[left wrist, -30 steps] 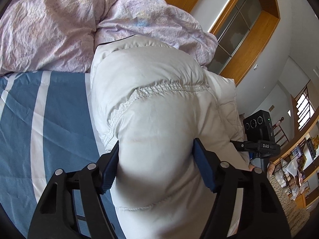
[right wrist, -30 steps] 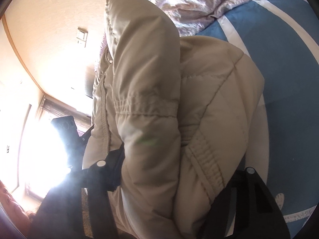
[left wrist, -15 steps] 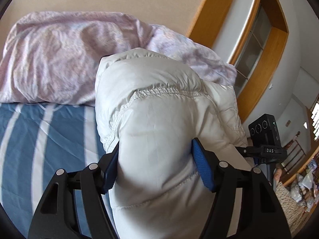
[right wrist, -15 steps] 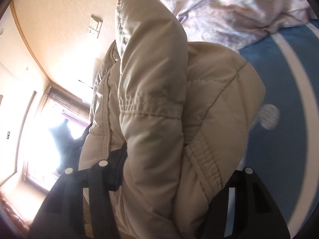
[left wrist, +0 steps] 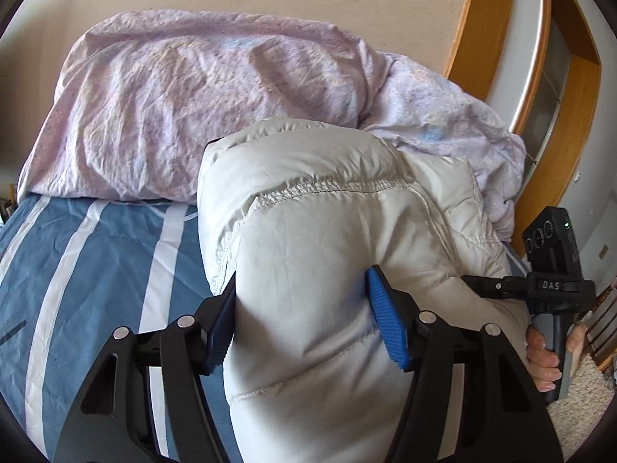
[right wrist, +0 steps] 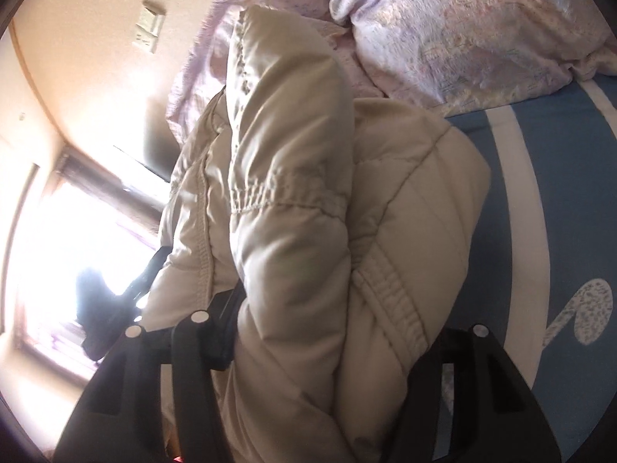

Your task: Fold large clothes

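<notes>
A puffy pale beige quilted jacket (left wrist: 308, 212) is bunched up and lifted over the blue bed sheet (left wrist: 96, 270). My left gripper (left wrist: 300, 281) is shut on a thick fold of it, the blue pads (left wrist: 385, 328) pressing in from both sides. In the right wrist view the same jacket (right wrist: 289, 135) fills the middle. My right gripper (right wrist: 335, 308) is shut on another bundle of it, and its right finger is mostly hidden under the fabric. A person's hand (left wrist: 540, 355) holds the right gripper's black handle at the jacket's far side.
A crumpled lilac duvet (left wrist: 212, 96) is piled at the head of the bed, also in the right wrist view (right wrist: 462, 19). The striped blue sheet (right wrist: 559, 193) spreads beside the jacket. A wooden-framed cabinet (left wrist: 578, 77) stands on the right, and a bright window (right wrist: 58, 250) on the left.
Both grippers carried the jacket sideways across the bed without letting go. Both views swung, so more of the wall and duvet shows now.
</notes>
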